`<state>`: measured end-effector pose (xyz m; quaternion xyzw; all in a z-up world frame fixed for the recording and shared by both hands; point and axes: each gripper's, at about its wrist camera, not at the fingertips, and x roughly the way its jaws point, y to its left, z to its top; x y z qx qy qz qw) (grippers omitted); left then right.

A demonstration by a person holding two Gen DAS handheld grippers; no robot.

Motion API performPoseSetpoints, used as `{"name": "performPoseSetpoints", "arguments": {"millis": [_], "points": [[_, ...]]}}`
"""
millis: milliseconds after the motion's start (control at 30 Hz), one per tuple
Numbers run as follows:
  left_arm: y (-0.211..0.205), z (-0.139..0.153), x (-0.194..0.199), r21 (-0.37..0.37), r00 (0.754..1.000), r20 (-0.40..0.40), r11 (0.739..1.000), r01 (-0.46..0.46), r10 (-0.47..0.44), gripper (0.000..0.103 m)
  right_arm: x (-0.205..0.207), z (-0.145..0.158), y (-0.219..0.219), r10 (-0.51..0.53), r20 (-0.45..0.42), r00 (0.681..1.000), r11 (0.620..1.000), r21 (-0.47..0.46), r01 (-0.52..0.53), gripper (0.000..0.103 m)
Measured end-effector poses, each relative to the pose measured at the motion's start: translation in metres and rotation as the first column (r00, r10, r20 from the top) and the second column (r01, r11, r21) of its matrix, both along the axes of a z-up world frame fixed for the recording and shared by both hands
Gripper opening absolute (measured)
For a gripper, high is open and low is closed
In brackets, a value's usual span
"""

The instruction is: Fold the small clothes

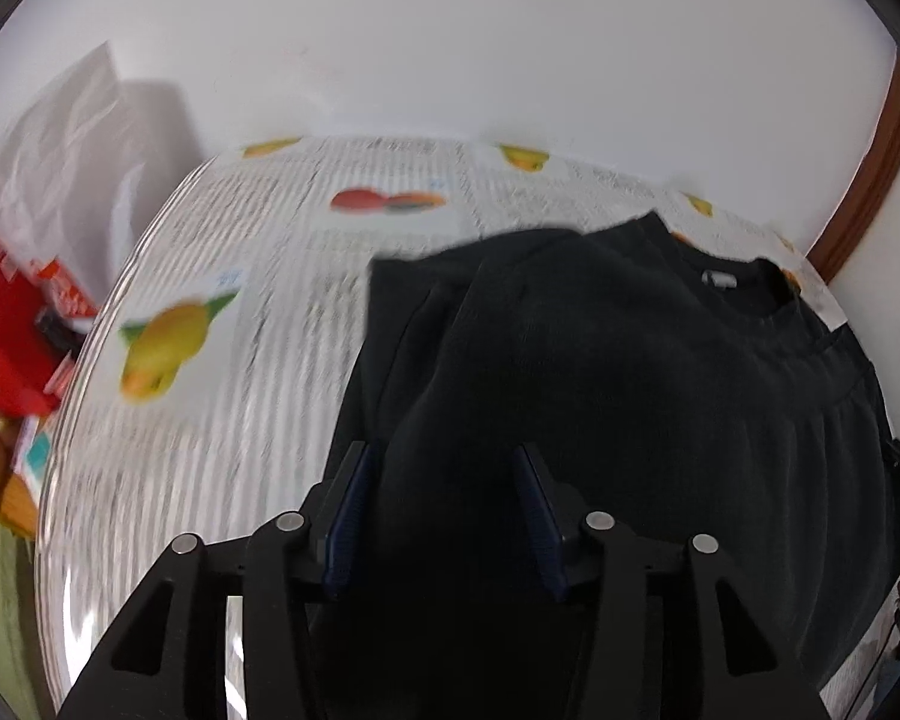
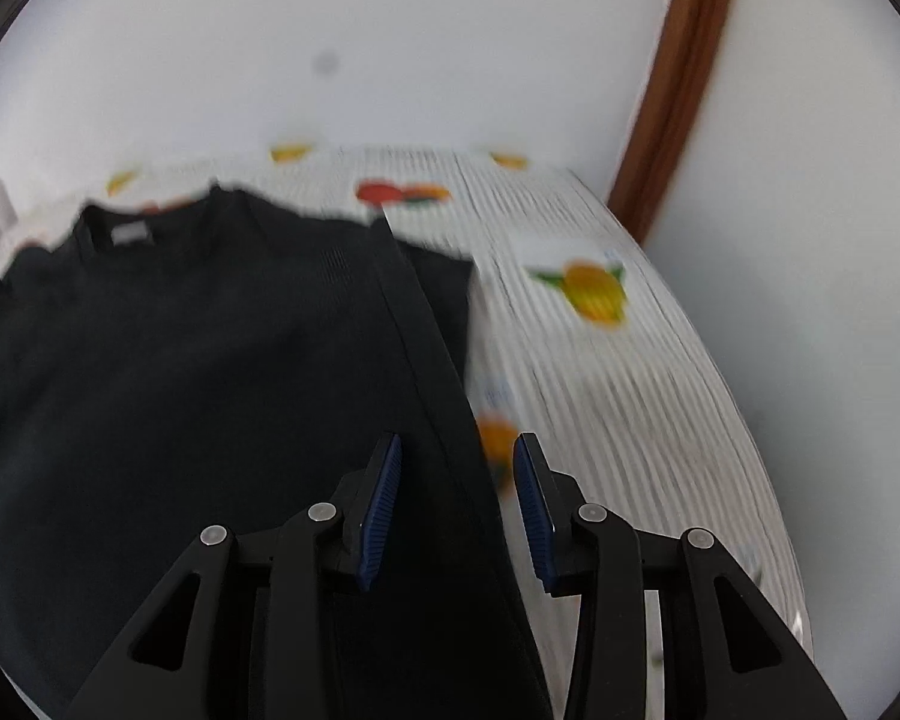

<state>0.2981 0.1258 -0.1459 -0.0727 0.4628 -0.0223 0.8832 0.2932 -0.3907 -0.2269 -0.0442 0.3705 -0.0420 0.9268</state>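
A black shirt lies on a round table covered with a fruit-printed cloth, its collar and grey label toward the far side. My left gripper hangs low over the shirt's left part, jaws apart, with a raised fold of black fabric between the blue pads. In the right wrist view the shirt fills the left half. My right gripper stands open astride the shirt's right side edge; its right pad is over bare tablecloth. Both views are motion-blurred.
A white plastic bag and a red box sit beyond the table's left edge. A brown wooden trim runs up the white wall behind the table's right side. The table's curved rim is close on the right.
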Motion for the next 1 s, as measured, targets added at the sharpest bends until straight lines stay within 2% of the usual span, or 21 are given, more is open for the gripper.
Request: {"name": "performPoseSetpoints", "arguments": {"millis": [167,500,633,833,1000], "points": [[0.014,-0.003,-0.036,-0.012,1.0,0.009,1.0,-0.009,0.009,0.053,-0.035,-0.003,-0.019,-0.056,-0.008,0.998,0.996,0.065,0.057,0.038],[0.035,-0.005,-0.097,0.035,1.0,0.004,0.999,0.005,-0.005,0.054,-0.079,-0.007,-0.018,-0.108,-0.039,0.993,0.994,0.028,0.109,0.038],[0.042,-0.011,-0.112,0.018,1.0,0.004,1.0,-0.007,0.007,0.056,-0.083,-0.007,-0.018,-0.121,-0.046,0.992,0.992,0.029,0.123,0.038],[0.047,-0.021,-0.127,-0.02,0.999,0.03,0.999,-0.039,0.04,0.058,-0.086,-0.013,-0.01,-0.151,-0.014,0.988,0.988,-0.019,0.151,0.04],[0.04,-0.026,-0.135,0.023,0.994,0.106,0.999,-0.033,0.031,0.06,-0.086,-0.017,-0.013,-0.161,-0.005,0.987,0.987,0.01,0.161,0.04]]}}
